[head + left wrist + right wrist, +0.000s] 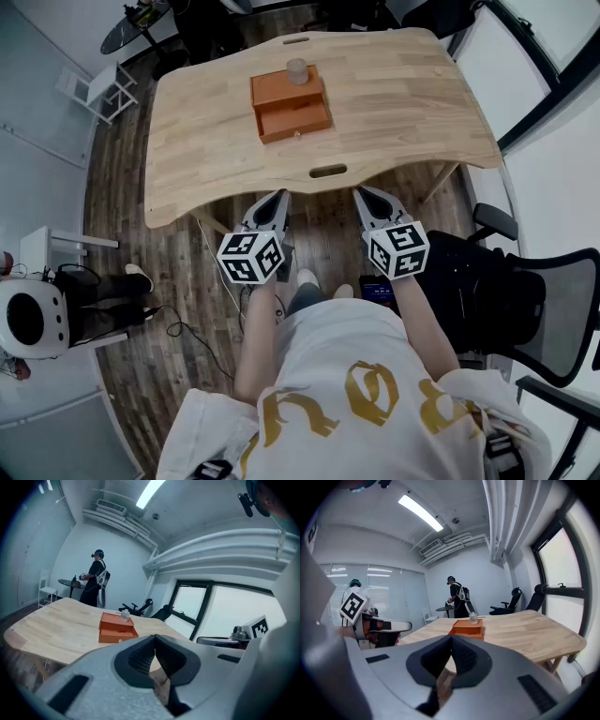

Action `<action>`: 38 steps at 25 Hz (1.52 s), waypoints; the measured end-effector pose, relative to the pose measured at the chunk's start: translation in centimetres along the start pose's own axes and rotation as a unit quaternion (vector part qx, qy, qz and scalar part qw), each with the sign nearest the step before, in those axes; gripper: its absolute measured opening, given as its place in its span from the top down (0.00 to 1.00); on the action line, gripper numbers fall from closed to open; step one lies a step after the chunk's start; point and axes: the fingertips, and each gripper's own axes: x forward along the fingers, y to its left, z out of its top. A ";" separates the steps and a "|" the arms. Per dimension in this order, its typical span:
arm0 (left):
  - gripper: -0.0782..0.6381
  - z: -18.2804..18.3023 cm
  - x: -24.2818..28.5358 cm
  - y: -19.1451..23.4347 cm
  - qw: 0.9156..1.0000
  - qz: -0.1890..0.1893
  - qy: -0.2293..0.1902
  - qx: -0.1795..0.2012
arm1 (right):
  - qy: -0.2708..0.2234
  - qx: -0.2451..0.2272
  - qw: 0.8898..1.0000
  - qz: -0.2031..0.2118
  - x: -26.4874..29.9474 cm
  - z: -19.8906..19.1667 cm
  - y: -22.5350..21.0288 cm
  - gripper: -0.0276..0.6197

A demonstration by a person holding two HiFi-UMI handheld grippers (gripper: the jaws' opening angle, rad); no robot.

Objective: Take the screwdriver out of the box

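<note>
An orange box point(289, 105) stands at the middle of the wooden table point(403, 103), its front face with a small knob turned toward me. A small clear jar point(297, 71) sits on its top. No screwdriver shows in any view. My left gripper point(279, 195) and right gripper point(361, 192) hang side by side just short of the table's near edge, well apart from the box. Both are shut with nothing between the pads. The left gripper view shows the shut left gripper point(154, 639) below the box point(117, 628). The right gripper point(451, 638) points toward the box point(466, 629) too.
A black office chair point(525, 300) stands to my right and a white chair point(94, 89) beyond the table's far left corner. A round white device point(33, 319) sits on the floor at left. A person point(96, 584) stands at a small round table behind.
</note>
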 end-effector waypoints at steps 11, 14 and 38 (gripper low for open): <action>0.88 0.6 -0.7 -0.3 0.999 0.006 0.005 0.034 | -0.004 0.009 1.000 0.010 0.0 0.4 0.4 0.94; 0.88 1.0 -1.0 -0.5 0.999 0.008 0.000 0.041 | -0.016 0.030 0.999 0.030 -0.2 0.8 0.8 0.94; 0.88 4.5 13.7 7.3 0.999 -0.019 0.021 0.045 | 0.022 0.060 0.998 -0.012 13.1 2.1 -8.9 0.94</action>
